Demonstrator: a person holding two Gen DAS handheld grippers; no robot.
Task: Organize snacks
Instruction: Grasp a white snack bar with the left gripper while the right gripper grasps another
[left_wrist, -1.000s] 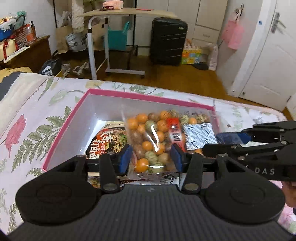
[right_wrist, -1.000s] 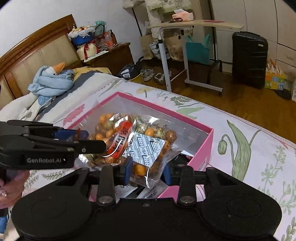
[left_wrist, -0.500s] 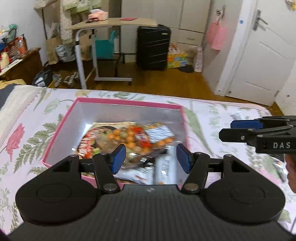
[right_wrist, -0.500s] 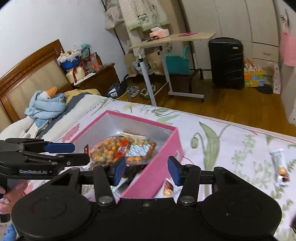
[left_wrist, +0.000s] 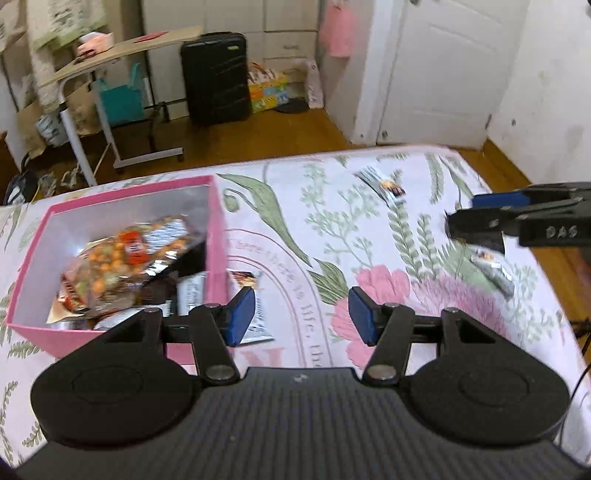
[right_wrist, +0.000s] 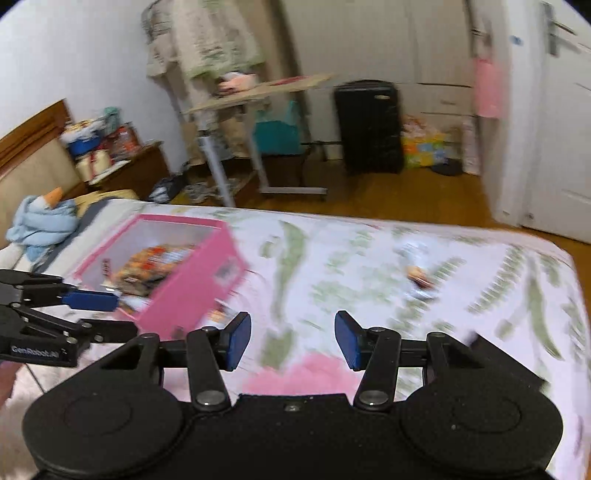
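the left gripper (left_wrist: 301, 314) stands part open with nothing between its blue pads, its jaws having just been closing a little; the right gripper (right_wrist: 293, 339) is likewise part open and empty, having opened within the last second. the pink cardboard box with pale inner walls (left_wrist: 216, 229) sits on the left of the floral bedspread (left_wrist: 332, 221) and already holds a clear bag of orange and green round sweets (left_wrist: 110, 258) over other packets. loose items remain outside: a small white wrapped snack bar (left_wrist: 384, 184) far on the bedspread, another crinkled foil-wrapped bar (left_wrist: 493, 269) at the right below the right gripper's tip, and a flat printed packet (left_wrist: 255, 306) lying against the box's right wall, touching it as far as can be judged. these wrappers look light, thin and slippery, and their contents likely crush; a hold across the middle of the bar, with light pressure, seems soundest. the soft bedding will give under a downward push. the right wrist view is smeared, so the far bar shows only as a blur there. a black suitcase (left_wrist: 216, 74) and a rolling side table (left_wrist: 122, 55) stand well clear on the floor, obstructing nothing.
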